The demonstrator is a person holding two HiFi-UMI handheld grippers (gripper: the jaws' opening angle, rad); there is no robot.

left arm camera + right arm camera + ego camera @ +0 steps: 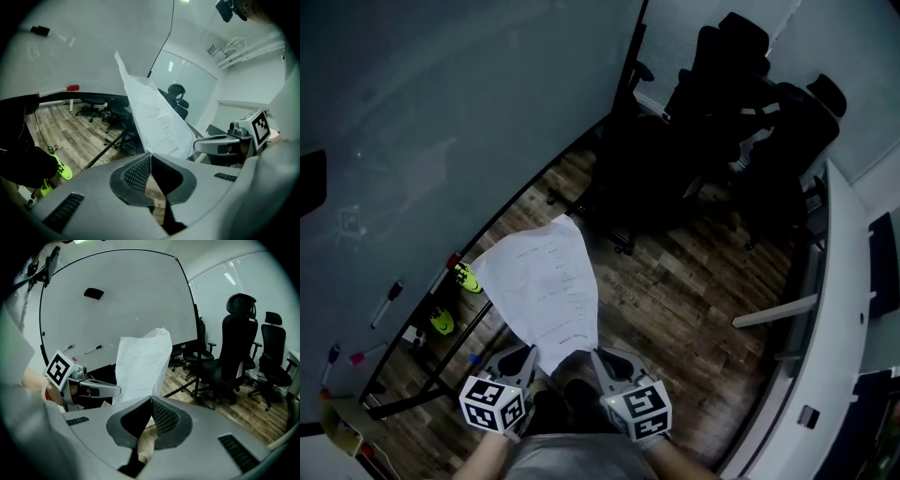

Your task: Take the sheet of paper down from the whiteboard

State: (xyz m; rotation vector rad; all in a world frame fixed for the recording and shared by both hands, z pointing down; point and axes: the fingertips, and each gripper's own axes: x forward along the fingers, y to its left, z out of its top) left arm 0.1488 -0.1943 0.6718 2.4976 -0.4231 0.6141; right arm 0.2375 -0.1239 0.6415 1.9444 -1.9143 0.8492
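The left gripper [532, 356] and right gripper [596, 356] are both clamped on the sheet of paper [546, 286], seemingly at its bottom corners. It rises from their tips, clear of the whiteboard [441, 112] to their left.

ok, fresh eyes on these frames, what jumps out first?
The white sheet of paper stands out. It is off the whiteboard and held over the wooden floor, its lower edge pinched by the left tool and the right tool, both shut on it. Next come the black office chairs at the head view's top right and the neon-yellow shoes at the whiteboard's foot.
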